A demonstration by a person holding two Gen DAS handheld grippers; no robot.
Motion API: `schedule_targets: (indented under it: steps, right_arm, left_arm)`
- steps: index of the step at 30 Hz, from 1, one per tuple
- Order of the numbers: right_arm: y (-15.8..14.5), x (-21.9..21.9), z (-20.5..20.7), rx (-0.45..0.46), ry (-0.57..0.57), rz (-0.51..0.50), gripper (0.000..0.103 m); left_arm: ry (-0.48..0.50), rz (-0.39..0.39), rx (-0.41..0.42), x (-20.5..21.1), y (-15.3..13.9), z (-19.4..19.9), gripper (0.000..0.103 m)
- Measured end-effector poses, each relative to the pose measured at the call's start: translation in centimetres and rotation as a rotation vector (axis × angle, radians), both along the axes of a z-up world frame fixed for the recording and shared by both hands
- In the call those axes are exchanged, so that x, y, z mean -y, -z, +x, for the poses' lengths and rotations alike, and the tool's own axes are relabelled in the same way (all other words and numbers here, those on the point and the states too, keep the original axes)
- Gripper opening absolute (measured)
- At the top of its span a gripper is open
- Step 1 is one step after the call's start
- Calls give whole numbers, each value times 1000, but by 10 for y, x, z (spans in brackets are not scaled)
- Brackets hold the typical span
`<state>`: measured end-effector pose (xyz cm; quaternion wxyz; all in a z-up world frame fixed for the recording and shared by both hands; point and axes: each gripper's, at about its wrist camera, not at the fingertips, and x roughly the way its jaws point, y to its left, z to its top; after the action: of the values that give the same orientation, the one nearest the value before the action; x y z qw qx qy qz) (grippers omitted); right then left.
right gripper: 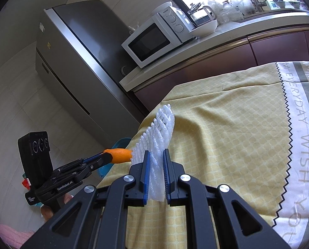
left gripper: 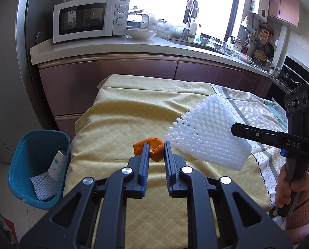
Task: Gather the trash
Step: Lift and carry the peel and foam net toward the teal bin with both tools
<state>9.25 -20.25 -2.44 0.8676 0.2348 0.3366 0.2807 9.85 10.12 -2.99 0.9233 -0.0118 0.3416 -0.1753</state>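
pinching springy, featherlight foam fruit netting (right gripper: pixel 156 145) by its edge in right gripper (right gripper: pixel 156 166), left gripper (left gripper: pixel 156 151) narrowed on soft, tearable orange peel (left gripper: pixel 154 145), both above tablecloth (left gripper: pixel 117 112), right of blue bin (left gripper: pixel 38 166).

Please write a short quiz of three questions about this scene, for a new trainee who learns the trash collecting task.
1. True or false: the left gripper holds the orange peel.
2. What does the right gripper hold? A) a paper cup B) the white foam net C) nothing
3. Fill in: the paper cup and another foam net already lie in the blue ____ beside the table.

Key: 1 true, its fingers are closed on the peel, as the right wrist view shows. 2 B. 3 bin.
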Motion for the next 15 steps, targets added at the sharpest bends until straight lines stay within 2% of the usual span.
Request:
schedule_targets:
  steps: [15]
  right_arm:
    - [-3,-19,7,8,-43,12,11]
  left_arm:
    - [-44,-2,18,-15,-7,-11,14]
